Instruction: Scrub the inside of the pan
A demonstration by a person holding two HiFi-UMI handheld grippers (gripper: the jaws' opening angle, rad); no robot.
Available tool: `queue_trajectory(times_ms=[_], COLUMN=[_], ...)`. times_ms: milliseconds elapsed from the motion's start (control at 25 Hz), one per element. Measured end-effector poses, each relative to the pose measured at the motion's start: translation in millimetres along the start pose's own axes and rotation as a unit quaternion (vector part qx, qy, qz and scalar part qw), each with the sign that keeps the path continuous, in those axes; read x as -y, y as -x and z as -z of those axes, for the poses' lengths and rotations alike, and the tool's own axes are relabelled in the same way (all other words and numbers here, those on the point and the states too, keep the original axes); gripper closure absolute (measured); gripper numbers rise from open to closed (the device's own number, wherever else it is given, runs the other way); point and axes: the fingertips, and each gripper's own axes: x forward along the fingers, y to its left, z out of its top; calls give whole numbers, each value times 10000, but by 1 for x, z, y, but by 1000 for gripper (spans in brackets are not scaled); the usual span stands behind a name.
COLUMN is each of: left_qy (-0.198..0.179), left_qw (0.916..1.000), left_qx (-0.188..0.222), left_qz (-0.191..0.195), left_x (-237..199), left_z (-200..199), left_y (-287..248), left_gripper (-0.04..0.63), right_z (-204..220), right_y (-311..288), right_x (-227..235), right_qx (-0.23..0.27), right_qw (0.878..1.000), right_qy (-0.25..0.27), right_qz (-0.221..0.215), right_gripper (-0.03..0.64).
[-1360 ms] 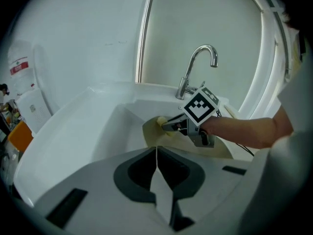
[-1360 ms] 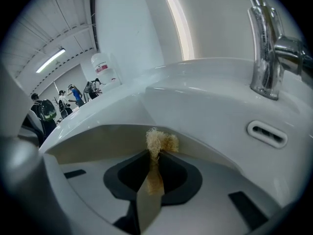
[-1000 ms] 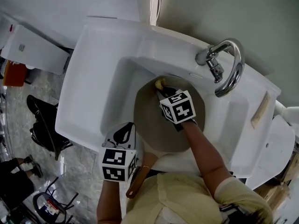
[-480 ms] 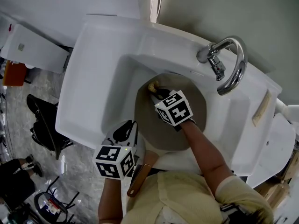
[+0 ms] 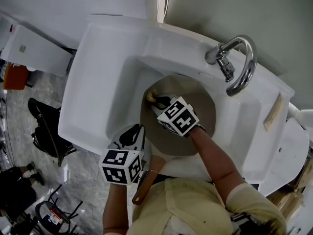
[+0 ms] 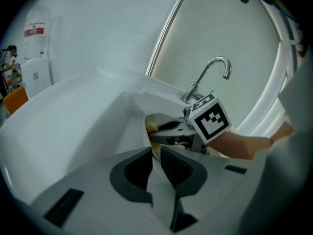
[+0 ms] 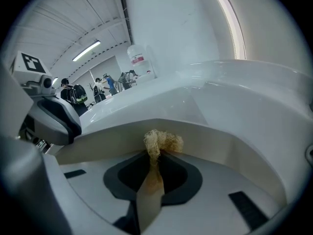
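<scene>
One white sink [image 5: 98,72] across most of the head view, with grey stone floor [image 5: 78,175] beside it at the left. Inside the basin, one round beige pan [image 5: 195,114], lying flat and open side up. From the near edge of the pan, a wooden handle [image 5: 145,180] reaching out over the front rim of the sink toward the person. From the yellow shirt [image 5: 195,209] at the bottom, a bare forearm [image 5: 215,155] stretched down into the pan. On the back ledge of the sink, a curved chrome faucet [image 5: 240,65], standing just beyond the far right edge of the pan.

Low inside the pan, near its far left wall, the right gripper [image 5: 159,102]. Jaws of it closed tight on a yellowish fibrous scrubber [image 5: 151,97]; in the right gripper view, seen as a thin squeezed strip between the jaws and a loose tuft past the tips, set against the beige wall of the pan. At the near left edge of the pan, just beside the handle, the left gripper [image 5: 130,135]. In the left gripper view, jaws brought almost together, with the thin rim of the pan pinched between them. On the right ledge of the sink, one small pale strip [image 5: 272,115], too unclear to name.
</scene>
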Motion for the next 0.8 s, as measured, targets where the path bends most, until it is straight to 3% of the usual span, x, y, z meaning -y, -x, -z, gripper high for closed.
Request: queue_trajectory(times_ms=[800], left_qy=[-252], left_qw=[9997], left_qx=[16], left_qz=[-9], left_x=[4], left_z=[4], left_y=[7], left_gripper=[523], right_z=[19], right_y=[11], right_x=[-54], right_qx=[-555], right_qw=[9909], right_qy=[372], right_qz=[-1168], right_gripper=[543])
